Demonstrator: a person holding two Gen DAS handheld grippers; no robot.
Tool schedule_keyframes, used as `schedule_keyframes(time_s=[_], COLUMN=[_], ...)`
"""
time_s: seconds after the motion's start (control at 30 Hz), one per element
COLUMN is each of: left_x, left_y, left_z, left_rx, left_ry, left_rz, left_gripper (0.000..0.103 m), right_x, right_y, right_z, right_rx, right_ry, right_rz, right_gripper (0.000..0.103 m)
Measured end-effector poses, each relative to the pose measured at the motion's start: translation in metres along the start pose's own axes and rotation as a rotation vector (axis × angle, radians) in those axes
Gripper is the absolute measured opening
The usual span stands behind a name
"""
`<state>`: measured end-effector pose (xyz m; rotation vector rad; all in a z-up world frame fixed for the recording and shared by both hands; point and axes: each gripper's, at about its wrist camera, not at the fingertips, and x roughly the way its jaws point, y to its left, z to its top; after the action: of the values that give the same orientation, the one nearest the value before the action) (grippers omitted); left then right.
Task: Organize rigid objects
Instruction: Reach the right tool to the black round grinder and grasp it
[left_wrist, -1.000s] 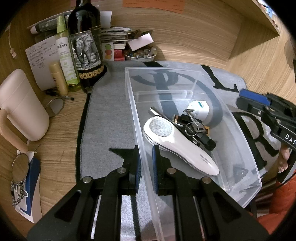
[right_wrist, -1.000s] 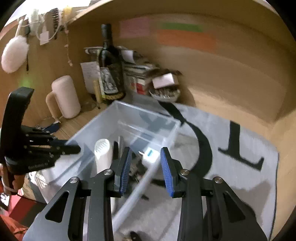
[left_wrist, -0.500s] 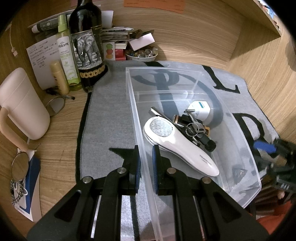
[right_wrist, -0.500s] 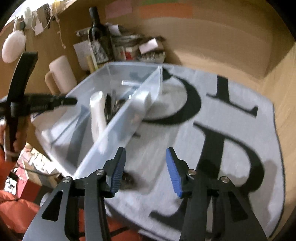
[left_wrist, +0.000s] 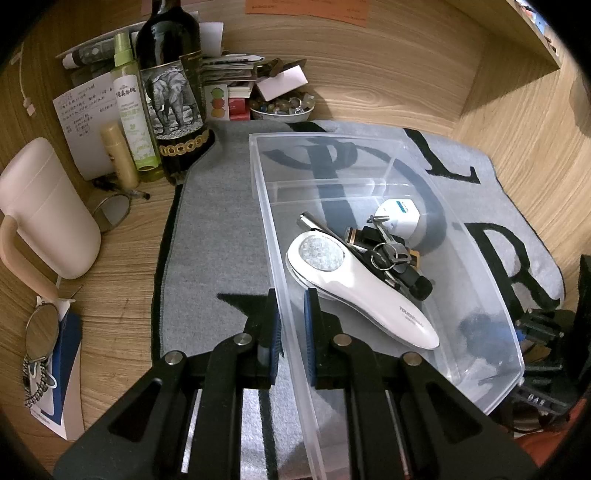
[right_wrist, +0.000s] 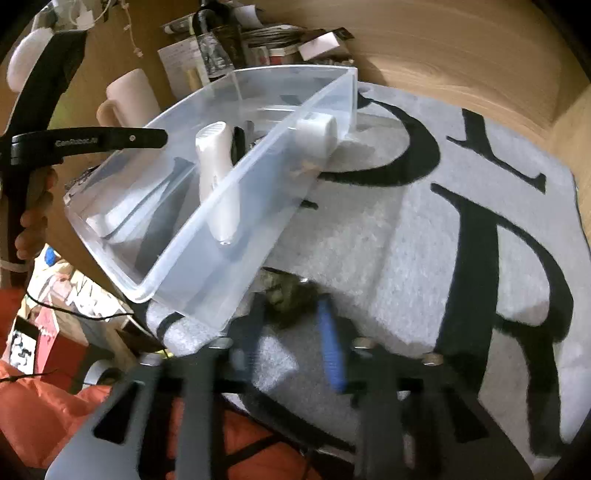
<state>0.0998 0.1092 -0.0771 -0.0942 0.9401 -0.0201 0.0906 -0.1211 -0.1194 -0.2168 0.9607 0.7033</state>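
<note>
A clear plastic bin (left_wrist: 491, 295) lies on the grey mat. My left gripper (left_wrist: 291, 332) is shut on the bin's left wall. Inside the bin lie a white handheld device (left_wrist: 362, 291), a bunch of keys (left_wrist: 388, 254) and a white charger (left_wrist: 400, 218). In the right wrist view the bin (right_wrist: 207, 206) is at left. My right gripper (right_wrist: 291, 347) is open and blurred, just short of a small dark object (right_wrist: 284, 295) on the mat beside the bin's near corner.
A wine bottle (left_wrist: 173, 96), a green spray bottle (left_wrist: 131, 110), papers and a small bowl (left_wrist: 282, 109) crowd the back left. A pink jug (left_wrist: 44, 210) stands at left. Wooden walls enclose the desk. The mat's front edge (right_wrist: 258, 398) overhangs.
My right gripper swung away from above the bin, down to the mat's near edge by the small dark object, and opened wider. My left gripper kept its hold on the bin wall.
</note>
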Motion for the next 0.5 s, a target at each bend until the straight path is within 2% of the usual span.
schedule_keyframes(time_s=[0.27, 0.5], left_x=[0.0, 0.0], left_y=[0.0, 0.0], left_z=[0.0, 0.0], left_rx=[0.0, -0.001], left_ry=[0.0, 0.0], left_rz=[-0.001, -0.003], left_gripper=[0.01, 0.01], right_x=[-0.015, -0.034], right_y=[-0.016, -0.018], right_z=[0.016, 0.043], right_rx=[0.032, 0.019], right_ry=[-0.08, -0.181], right_rz=[-0.057, -0.085], right_gripper=[0.021, 0.021])
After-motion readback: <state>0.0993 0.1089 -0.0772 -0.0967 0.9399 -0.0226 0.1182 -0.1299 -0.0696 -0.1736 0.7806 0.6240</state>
